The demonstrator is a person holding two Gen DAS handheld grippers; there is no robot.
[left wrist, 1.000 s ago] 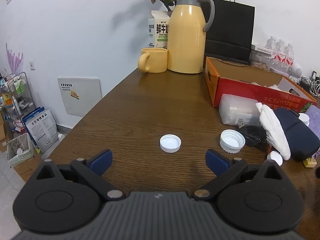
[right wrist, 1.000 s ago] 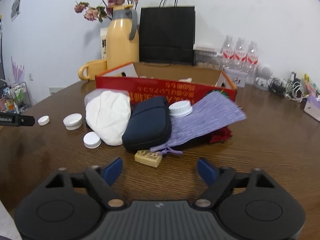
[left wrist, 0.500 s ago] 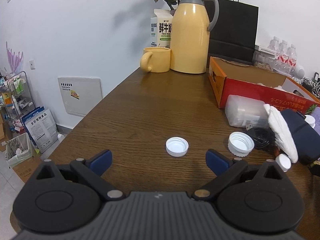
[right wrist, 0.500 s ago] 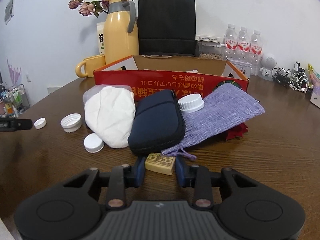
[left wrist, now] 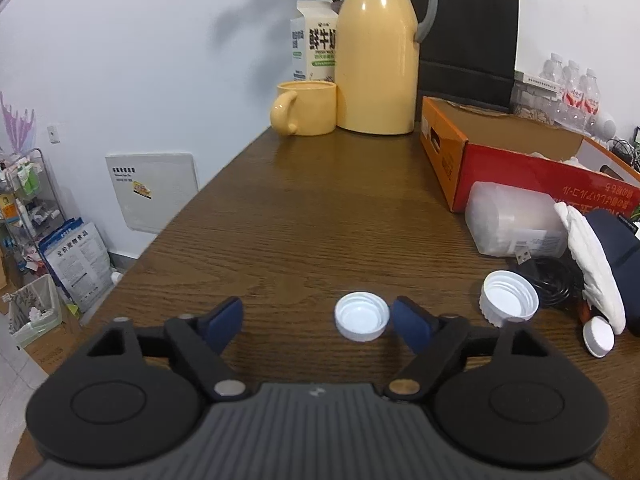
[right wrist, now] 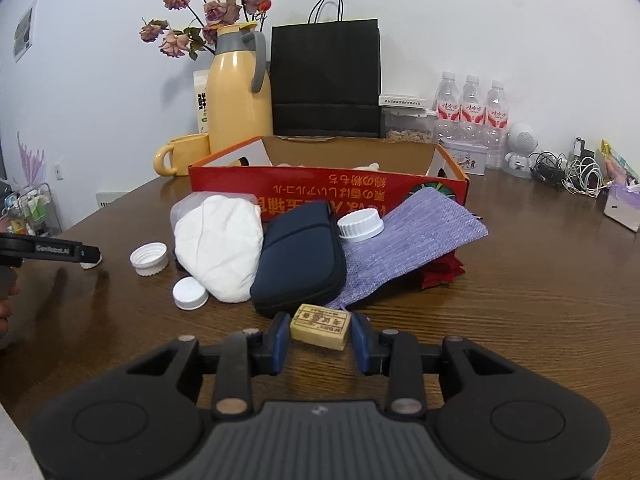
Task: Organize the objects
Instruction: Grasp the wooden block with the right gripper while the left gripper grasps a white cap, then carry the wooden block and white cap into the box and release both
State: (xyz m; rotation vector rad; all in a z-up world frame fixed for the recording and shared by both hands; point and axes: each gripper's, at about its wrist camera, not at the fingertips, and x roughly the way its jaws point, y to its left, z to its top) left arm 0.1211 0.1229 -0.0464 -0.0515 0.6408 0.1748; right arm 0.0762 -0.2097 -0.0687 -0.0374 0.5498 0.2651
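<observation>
Left gripper (left wrist: 318,322): jaws closing, not yet gripping. The small cap (left wrist: 362,322) sits between them, hard against the right pad, with a clear gap to the left pad.
Right gripper (right wrist: 320,338): narrow, pads either side of the tan block (right wrist: 320,326). I read it as clamped, block still on the table (right wrist: 520,320).
Cap place: bare wood, open side up, near the bigger cap (left wrist: 508,298) to its right.
Block place: just in front of the navy pouch (right wrist: 300,256), close to the box (right wrist: 328,192).
Step, left: I'd shift slightly right to centre the cap before the pads meet, or it may skid or flip out. Keep pads low on the rim.
Step, right: I'd lift straight up, clear of the pouch, before carrying to the box.
Block axis: long side runs across the view, jaw to jaw, slightly skewed. Label faces up.
Cap axis: round, so no long axis. Mouth points up.
</observation>
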